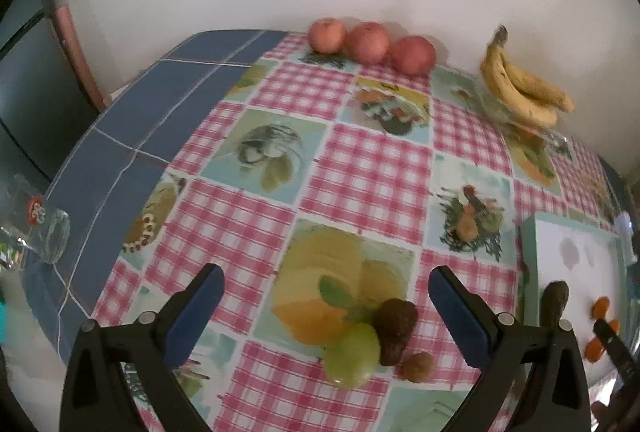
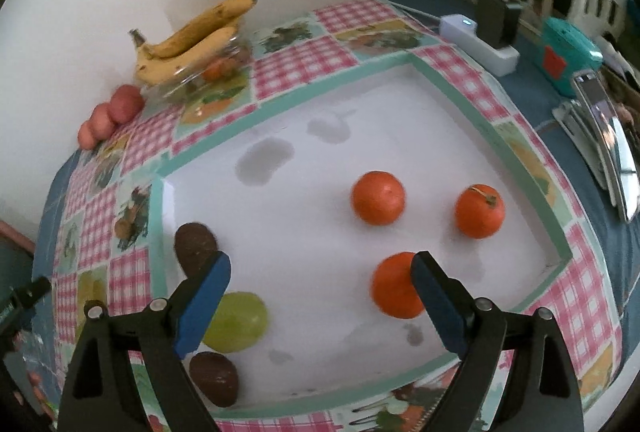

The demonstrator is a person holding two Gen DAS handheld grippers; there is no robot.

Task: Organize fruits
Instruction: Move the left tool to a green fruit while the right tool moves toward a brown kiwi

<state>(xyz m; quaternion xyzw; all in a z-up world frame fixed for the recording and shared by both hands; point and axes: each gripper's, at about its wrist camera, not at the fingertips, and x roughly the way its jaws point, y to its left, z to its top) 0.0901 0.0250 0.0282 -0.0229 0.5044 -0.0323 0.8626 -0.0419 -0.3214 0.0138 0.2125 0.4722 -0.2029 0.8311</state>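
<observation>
In the left wrist view, my left gripper is open and empty above the checked tablecloth. Just below it lie a green fruit, a dark brown avocado and a small brown fruit. Three red apples and a banana bunch sit at the back. In the right wrist view, my right gripper is open and empty over a white tray. On the tray lie three oranges, a green fruit and two dark avocados.
The bananas rest on a clear glass dish near the wall. A glass lies at the left on the blue tiles. A white charger, a teal box and a metal utensil stand right of the tray.
</observation>
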